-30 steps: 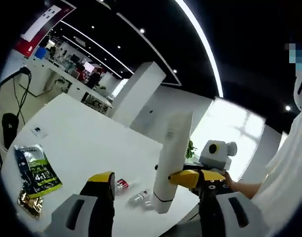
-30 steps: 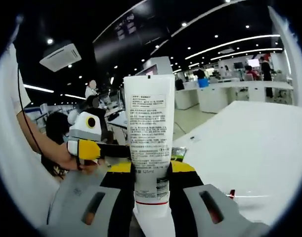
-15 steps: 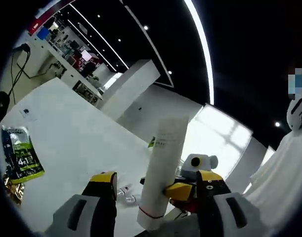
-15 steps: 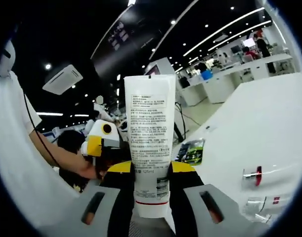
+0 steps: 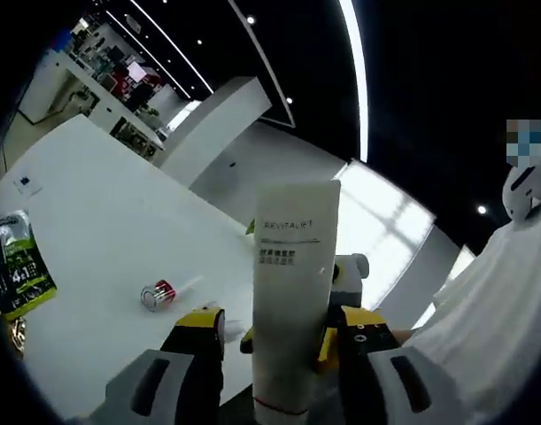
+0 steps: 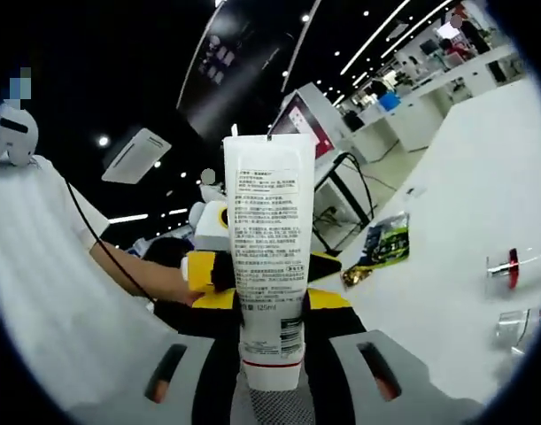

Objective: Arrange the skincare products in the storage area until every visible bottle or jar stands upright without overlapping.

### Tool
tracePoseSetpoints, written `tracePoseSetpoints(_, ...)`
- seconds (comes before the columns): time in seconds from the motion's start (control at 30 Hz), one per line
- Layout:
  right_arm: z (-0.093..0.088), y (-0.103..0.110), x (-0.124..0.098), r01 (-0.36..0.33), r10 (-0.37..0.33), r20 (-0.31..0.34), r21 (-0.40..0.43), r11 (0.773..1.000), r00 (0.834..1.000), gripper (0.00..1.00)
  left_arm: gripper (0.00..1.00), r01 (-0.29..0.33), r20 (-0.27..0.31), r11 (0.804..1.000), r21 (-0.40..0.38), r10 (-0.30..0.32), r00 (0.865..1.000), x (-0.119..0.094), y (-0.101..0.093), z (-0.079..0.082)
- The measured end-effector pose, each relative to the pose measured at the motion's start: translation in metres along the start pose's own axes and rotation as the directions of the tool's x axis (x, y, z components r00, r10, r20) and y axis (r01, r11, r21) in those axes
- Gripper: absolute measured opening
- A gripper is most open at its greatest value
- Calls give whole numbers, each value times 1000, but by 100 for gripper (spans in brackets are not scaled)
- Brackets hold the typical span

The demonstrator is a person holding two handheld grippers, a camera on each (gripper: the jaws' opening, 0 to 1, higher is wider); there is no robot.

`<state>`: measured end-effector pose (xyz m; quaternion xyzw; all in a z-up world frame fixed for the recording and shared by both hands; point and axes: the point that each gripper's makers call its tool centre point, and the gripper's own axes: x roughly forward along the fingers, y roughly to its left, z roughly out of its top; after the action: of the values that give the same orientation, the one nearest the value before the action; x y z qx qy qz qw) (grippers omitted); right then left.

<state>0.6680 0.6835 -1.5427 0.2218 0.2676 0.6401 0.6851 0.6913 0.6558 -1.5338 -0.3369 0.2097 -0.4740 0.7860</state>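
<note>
While the right tongs stay clamped on the tall white printed plastic tube, held aloft, the left tongs stand apart around it. On the white surface, a small clear red-banded bottle lies toppled, so arranging seems barely begun.

A white skincare tube stands upright between my right jaws, crimped flat end up, its back panel of small print facing my right camera, a red line near its lower end. From my left gripper view the same tube shows "REVITALIFT" lettering. A small red-banded bottle lies on its side on the white table.
</note>
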Motion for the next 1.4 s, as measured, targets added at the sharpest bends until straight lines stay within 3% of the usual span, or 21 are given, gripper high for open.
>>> tracePoseSetpoints(0.13,-2,5,2,-35,35,-2,32,999,999,25,43,30,-16,999,-20,-31,999,-1,-5,-3)
tracePoseSetpoints(0.23,-5,7,3,-56,57,-12,54,997,998,25,35,87,-41,994,-59,-89,995,-1,-15,-7)
tracePoseSetpoints(0.47,-12,9,2,-82,85,-20,121,989,996,26,33,71,-80,993,-99,-79,994,-2,-11,-14)
tracePoseSetpoints(0.7,-9,7,7,-78,79,-11,113,991,997,27,32,39,-58,995,-94,-45,997,-4,-6,-9)
tracePoseSetpoints(0.77,-9,6,10,-60,62,-13,100,993,998,28,32,16,-52,996,-83,-20,998,-5,-3,-7)
tracePoseSetpoints(0.9,-18,-1,18,5,-8,-75,-42,999,997,34,32,-89,-71,996,11,90,993,-5,11,-11)
tracePoseSetpoints(1.13,-21,-5,16,27,-33,-95,-67,997,995,42,32,-196,-62,973,119,204,977,-8,23,-10)
tracePoseSetpoints(1.27,-15,-11,8,63,-68,-68,-72,995,995,46,32,-265,-20,954,141,271,962,-14,35,-2)
tracePoseSetpoints(1.4,4,-15,2,95,-95,20,-39,995,995,51,32,-336,-4,923,189,343,939,-19,45,1)
